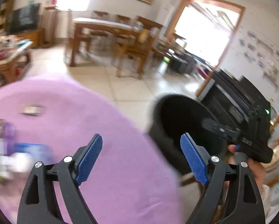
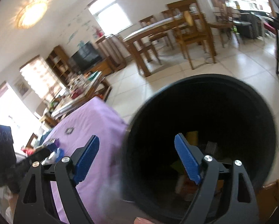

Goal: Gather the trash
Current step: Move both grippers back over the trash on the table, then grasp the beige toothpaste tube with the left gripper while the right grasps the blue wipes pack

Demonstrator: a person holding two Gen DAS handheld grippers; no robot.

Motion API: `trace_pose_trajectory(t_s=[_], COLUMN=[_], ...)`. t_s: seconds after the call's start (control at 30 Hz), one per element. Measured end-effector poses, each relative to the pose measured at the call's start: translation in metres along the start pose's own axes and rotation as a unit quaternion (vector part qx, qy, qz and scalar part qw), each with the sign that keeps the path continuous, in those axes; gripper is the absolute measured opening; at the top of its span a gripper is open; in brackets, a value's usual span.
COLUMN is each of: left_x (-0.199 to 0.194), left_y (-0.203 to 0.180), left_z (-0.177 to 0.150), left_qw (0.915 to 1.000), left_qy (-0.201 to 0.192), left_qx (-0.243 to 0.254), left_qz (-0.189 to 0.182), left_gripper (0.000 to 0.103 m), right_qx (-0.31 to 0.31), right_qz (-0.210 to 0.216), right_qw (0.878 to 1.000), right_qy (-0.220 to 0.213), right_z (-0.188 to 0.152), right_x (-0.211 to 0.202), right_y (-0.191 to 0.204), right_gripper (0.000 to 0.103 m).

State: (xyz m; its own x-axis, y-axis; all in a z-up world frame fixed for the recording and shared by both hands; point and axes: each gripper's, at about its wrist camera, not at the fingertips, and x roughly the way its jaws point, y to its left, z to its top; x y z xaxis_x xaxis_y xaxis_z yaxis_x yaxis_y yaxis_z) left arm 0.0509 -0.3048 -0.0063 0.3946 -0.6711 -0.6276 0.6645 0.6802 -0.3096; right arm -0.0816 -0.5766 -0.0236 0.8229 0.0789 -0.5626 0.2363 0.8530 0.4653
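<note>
Both my tools stand wide with nothing between the pads. The left tool (image 1: 141, 155) hangs over the purple table (image 1: 105, 123), the right tool (image 2: 136, 159) at the mouth of the black bin (image 2: 232, 85). Scraps (image 2: 192, 136) lie inside it. More litter (image 1: 18, 149) sits blurred on the table's left. I can read no writing.

Tablecloth (image 1: 105, 123): plain lilac-purple. Trash bin (image 2: 201, 85): solid black; yellow scrap (image 2: 192, 137) inside. Gripper pads (image 1: 90, 155): blue, fine cross-hatch texture, on black frames. Floor tiles (image 1: 132, 85): cream. Dining table (image 1: 102, 28): brown wood.
</note>
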Motion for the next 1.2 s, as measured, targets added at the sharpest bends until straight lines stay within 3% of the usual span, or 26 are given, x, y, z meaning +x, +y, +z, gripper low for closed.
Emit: trace_pose_trajectory(t_s=[0.17,0.23,0.33,0.4,0.5,0.7,0.8,0.83,0.9,1.0,1.1,1.13,1.2], left_x=[-0.073,-0.095,-0.114,-0.116,-0.103,-0.081,-0.068,-0.064,-0.057,-0.056,-0.058,-0.058,-0.061], left_y=[0.108,0.15,0.202,0.239,0.277,0.313,0.307,0.305,0.297,0.286,0.288,0.289,0.285], left_z=[0.002,0.006,0.01,0.013,0.016,0.019,0.022,0.02,0.014,0.007,-0.001,-0.003,-0.008], left_qw=[0.9947,0.9899,0.9852,0.9848,0.9838,0.9861,0.9879,0.9883,0.9868,0.987,0.9904,0.9911,0.9912], left_qy=[-0.035,-0.031,-0.007,0.024,0.072,0.098,0.106,0.109,0.119,0.111,0.102,0.098,0.089], left_qx=[-0.013,0.002,0.01,0.021,0.051,0.08,0.082,0.082,0.085,0.081,0.043,0.03,0.024], left_qz=[0.096,0.139,0.171,0.171,0.156,0.108,0.079,0.069,0.069,0.084,0.083,0.085,0.095], left_gripper=[0.084,0.084,0.084,0.085,0.096,0.096,0.082,0.075,0.062,0.052,0.025,0.023,0.022], right_qx=[-0.048,-0.071,-0.098,-0.111,-0.131,-0.153,-0.144,-0.134,-0.111,-0.09,-0.075,-0.073,-0.085], right_qz=[0.036,0.055,0.082,0.096,0.103,0.096,0.087,0.089,0.095,0.103,0.122,0.126,0.123], right_qw=[0.998,0.994,0.988,0.984,0.978,0.97,0.972,0.972,0.973,0.973,0.97,0.97,0.97], right_qy=[0.037,0.056,0.085,0.103,0.127,0.162,0.166,0.169,0.179,0.185,0.196,0.197,0.192], right_z=[-0.006,-0.012,-0.021,-0.027,-0.037,-0.051,-0.051,-0.05,-0.045,-0.043,-0.045,-0.046,-0.048], right_x=[0.033,0.049,0.07,0.083,0.101,0.129,0.135,0.139,0.148,0.159,0.164,0.165,0.163], right_y=[0.059,0.087,0.123,0.146,0.172,0.208,0.209,0.209,0.205,0.203,0.205,0.207,0.212], right_gripper=[0.082,0.082,0.082,0.082,0.082,0.082,0.081,0.076,0.07,0.058,0.046,0.044,0.028])
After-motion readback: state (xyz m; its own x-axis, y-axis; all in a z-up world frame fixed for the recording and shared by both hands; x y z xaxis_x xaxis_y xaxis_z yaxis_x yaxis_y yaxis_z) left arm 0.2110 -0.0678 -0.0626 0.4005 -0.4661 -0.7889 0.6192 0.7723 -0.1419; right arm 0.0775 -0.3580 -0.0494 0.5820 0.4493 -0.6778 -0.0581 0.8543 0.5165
